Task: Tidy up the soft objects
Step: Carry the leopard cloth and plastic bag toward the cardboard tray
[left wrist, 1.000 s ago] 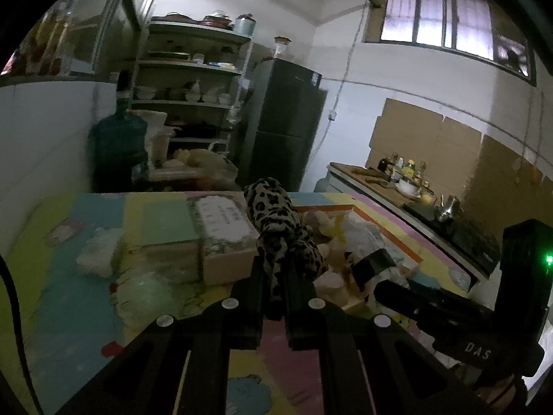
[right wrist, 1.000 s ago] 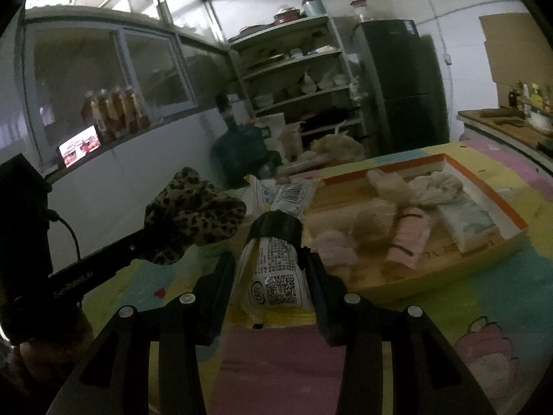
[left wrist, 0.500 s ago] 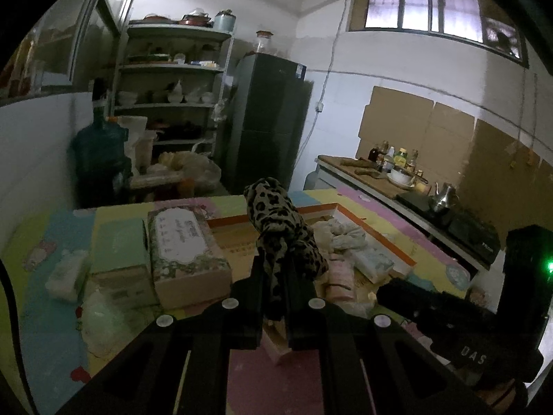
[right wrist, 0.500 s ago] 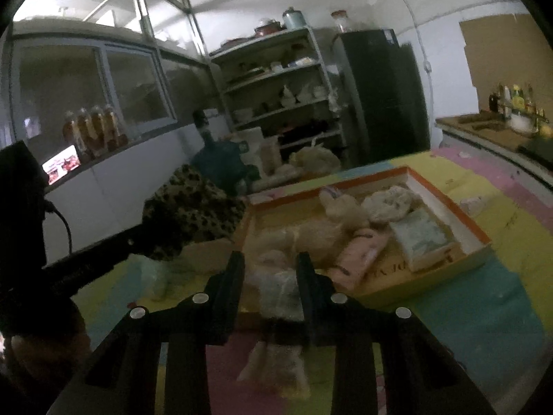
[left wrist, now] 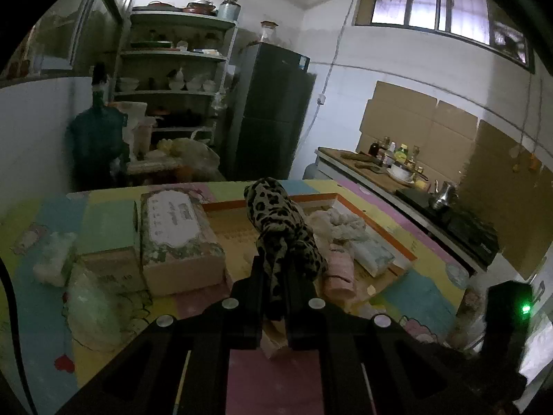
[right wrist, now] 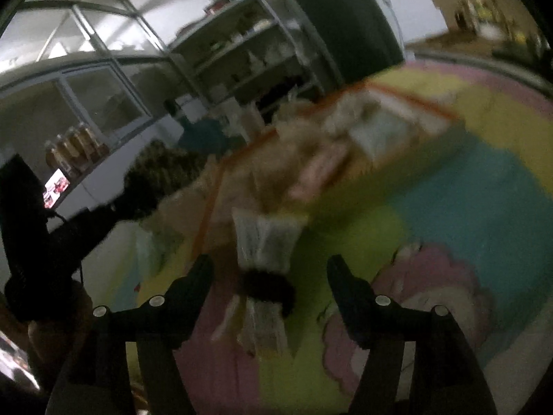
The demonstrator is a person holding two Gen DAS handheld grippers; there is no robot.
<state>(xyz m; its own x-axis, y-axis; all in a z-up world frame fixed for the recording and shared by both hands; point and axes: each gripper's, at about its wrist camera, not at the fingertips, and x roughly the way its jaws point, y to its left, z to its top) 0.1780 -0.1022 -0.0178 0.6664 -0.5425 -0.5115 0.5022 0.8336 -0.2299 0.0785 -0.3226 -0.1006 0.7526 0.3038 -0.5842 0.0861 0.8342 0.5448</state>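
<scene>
My left gripper (left wrist: 274,266) is shut on a leopard-print cloth (left wrist: 273,207), which bunches up above the fingers, held in front of the orange-rimmed tray (left wrist: 311,196) of folded cloths. The right wrist view is blurred. There my right gripper (right wrist: 269,269) has its jaws opening wide. A white printed packet with a black band (right wrist: 264,242) lies on the mat between them, and neither pad touches it. The leopard-print cloth (right wrist: 162,169) shows at the left of that view, and the tray (right wrist: 211,197) lies beyond the packet.
A patterned tissue box (left wrist: 176,228) and flat cartons stand left of the tray, with crumpled plastic bags (left wrist: 93,311) nearer me. The colourful mat (right wrist: 484,190) covers the table. Shelves, a fridge and a counter with a stove lie behind.
My right gripper let go of the packet, which now lies on the mat between wide jaws; that view dropped and rolled. My left gripper shifted sideways with the cloth, still shut.
</scene>
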